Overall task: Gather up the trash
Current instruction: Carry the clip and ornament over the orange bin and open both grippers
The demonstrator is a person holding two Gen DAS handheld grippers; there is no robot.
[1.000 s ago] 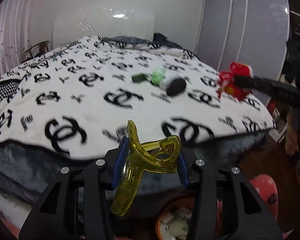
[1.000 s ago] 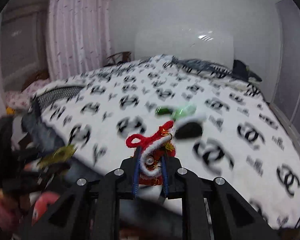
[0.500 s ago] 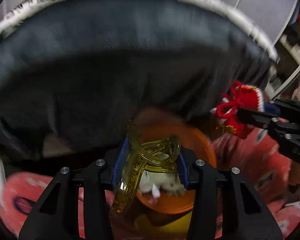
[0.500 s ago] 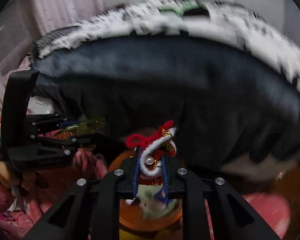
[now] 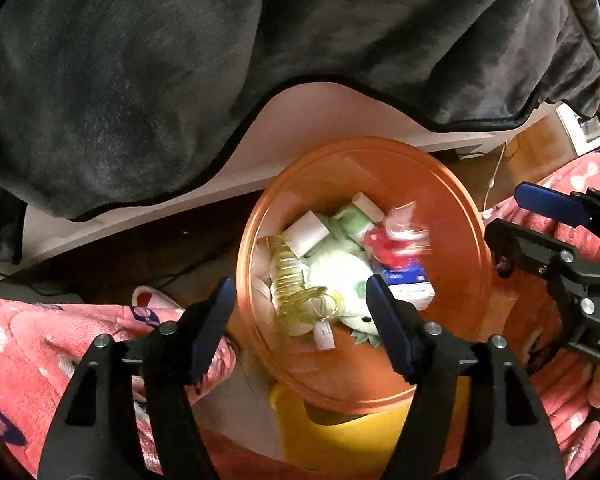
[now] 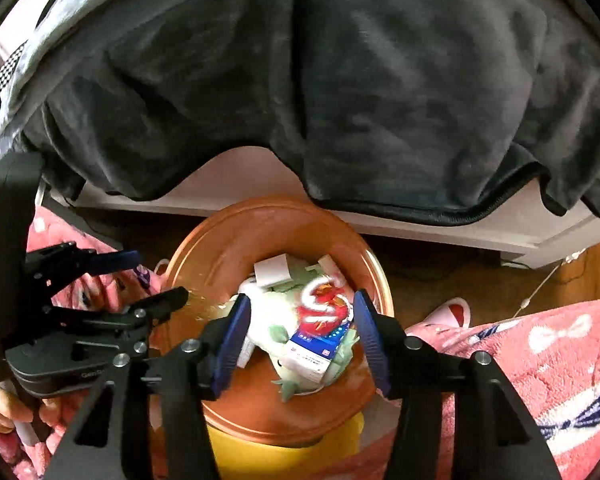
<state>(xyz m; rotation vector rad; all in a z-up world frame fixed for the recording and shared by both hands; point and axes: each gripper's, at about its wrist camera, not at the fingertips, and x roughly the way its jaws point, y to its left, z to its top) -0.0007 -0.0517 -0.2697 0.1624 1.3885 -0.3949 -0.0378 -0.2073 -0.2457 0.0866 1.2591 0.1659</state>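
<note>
You are at the drop step: both tongs hang over the orange bin [image 5: 456, 216] on the floor beside the bed, and neither grips anything. Your left tongs [image 5: 300, 308] stand wide apart and empty, with the yellow hair clip [image 5: 300, 296] blurred below them among the rubbish in the bin, apparently falling or just landed. Your right tongs [image 6: 300, 324] are spread just as wide, and the red ornament [image 6: 322, 306] shows as a red-and-white smear between the blue pads, on or just above a blue-and-white carton [image 6: 316, 346] in the bin. The pile also holds a pale green soft toy [image 5: 340, 276] and a white box [image 5: 306, 232]. The dark blanket [image 6: 340, 80] droops over the bed edge above the bin. Judging from this, both pieces look delivered, so the next move calls for lifting both tongs clear of the bin rim without knocking it, keeping them wide, and turning back up toward the bed to look for any remaining litter.
</note>
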